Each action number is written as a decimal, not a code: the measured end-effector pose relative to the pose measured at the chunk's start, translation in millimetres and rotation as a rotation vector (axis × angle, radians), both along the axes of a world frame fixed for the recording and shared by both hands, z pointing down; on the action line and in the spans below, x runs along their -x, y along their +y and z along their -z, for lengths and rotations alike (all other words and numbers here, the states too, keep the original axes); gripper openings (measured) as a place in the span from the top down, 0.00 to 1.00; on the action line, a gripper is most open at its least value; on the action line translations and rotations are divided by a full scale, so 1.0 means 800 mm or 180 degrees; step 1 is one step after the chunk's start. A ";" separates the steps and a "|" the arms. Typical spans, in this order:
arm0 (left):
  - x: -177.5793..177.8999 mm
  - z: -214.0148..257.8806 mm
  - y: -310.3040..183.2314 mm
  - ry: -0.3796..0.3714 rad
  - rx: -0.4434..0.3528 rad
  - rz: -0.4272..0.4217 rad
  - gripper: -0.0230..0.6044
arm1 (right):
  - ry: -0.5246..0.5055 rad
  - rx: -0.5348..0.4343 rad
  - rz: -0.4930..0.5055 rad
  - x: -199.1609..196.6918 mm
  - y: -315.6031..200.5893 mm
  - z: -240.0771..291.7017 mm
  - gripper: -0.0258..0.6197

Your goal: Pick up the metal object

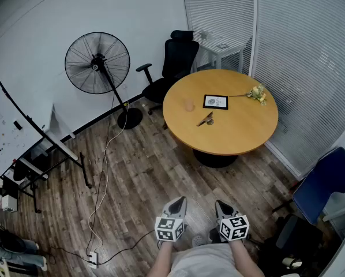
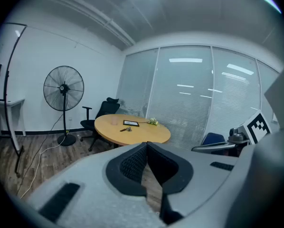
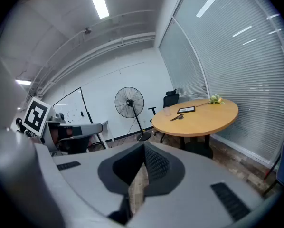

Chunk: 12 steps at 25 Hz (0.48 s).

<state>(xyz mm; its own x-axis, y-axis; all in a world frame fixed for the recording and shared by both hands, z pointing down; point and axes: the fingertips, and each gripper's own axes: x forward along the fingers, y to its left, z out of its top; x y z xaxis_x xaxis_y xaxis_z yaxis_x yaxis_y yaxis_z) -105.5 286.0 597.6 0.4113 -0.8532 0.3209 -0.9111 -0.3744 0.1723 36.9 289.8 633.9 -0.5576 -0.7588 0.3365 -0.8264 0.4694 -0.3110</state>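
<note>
Approaching is the step in hand, as I judge it: I stand on the wood floor, well apart from the round table, and no grasp is possible until that gap is closed. My left tongs and my right tongs hang side by side at the near edge of the head view, tilted slightly downward. Each pair has its jaws pressed together with nothing between them. To do this well I would walk to the near side of the table and bring one pair, probably the right, steeply down over the target. I would spread its jaws only once the tips hover just above it. The metal object lies flat on the tabletop, a little left of its middle. It is just near of the black picture frame, to the right of a pale pink cup and well left of the flower sprig. It appears small, slim and elongated, dark with a dull brownish glint, set on a diagonal with a thicker, rounded part at its right end. At this range I cannot tell what kind of item it is. Being so low, it likely calls for a pinch across its narrow width. On the smooth wood it may slide if one jaw touches first.
</note>
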 end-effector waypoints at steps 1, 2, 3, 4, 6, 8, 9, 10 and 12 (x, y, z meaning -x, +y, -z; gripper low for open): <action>0.001 -0.002 0.001 -0.0008 0.0007 0.0004 0.95 | -0.0010 0.0010 -0.0010 0.000 0.001 -0.002 0.96; 0.002 -0.004 0.002 -0.0012 0.0013 0.0009 0.95 | -0.0019 0.0020 -0.0017 0.000 0.002 -0.004 0.96; 0.003 -0.005 0.002 -0.0013 0.0015 0.0013 0.95 | -0.0025 0.0029 -0.0020 0.000 0.002 -0.007 0.96; 0.003 -0.006 0.002 -0.0012 0.0014 0.0016 0.95 | -0.0025 0.0035 -0.0020 0.000 0.003 -0.009 0.96; 0.000 -0.007 0.002 -0.0012 0.0017 0.0005 0.95 | -0.0017 0.0050 -0.0013 0.000 0.005 -0.013 0.96; -0.004 -0.011 0.005 -0.0011 0.0030 -0.0017 0.95 | -0.0023 0.0070 -0.0001 0.000 0.008 -0.017 0.96; -0.005 -0.012 0.006 -0.0009 0.0035 -0.0025 0.95 | -0.0029 0.0077 0.0003 0.000 0.009 -0.019 0.96; -0.006 -0.013 0.007 -0.0006 0.0038 -0.0029 0.95 | -0.0034 0.0081 0.0004 -0.001 0.009 -0.020 0.96; -0.006 -0.012 0.006 0.0006 0.0033 -0.0032 0.95 | -0.0054 0.0096 0.0003 -0.001 0.008 -0.021 0.96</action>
